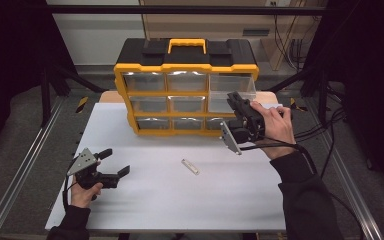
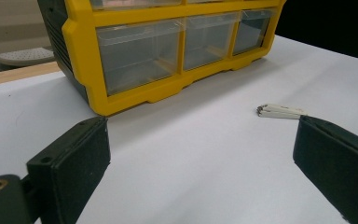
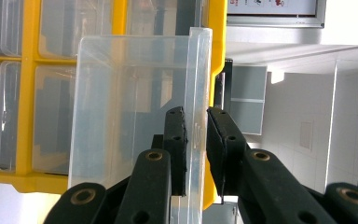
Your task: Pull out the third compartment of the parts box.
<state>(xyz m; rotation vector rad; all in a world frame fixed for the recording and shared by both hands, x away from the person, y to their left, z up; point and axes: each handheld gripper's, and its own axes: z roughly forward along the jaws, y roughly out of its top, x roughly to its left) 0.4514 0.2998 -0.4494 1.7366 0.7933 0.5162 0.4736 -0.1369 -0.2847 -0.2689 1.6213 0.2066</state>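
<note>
Done: your right gripper (image 3: 196, 140) pinches the clear plastic drawer (image 3: 135, 107), part-drawn from the yellow organiser (image 1: 186, 92).
Left: your left gripper (image 1: 116, 162) gapes empty; small white clip (image 1: 190, 166) unplaced.

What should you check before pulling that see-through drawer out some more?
1. Right tongs pinch the clear drawer's front wall: ok.
2. Drawer already partly out of the yellow organizer: ok.
3. Left tongs open, holding nothing: ok.
4. Small white part lies on the white table, apart from both tongs: ok.
5. Anything inside the drawer: cannot tell.
6. Organizer braced against sliding: not ok, nothing holds it.
</note>
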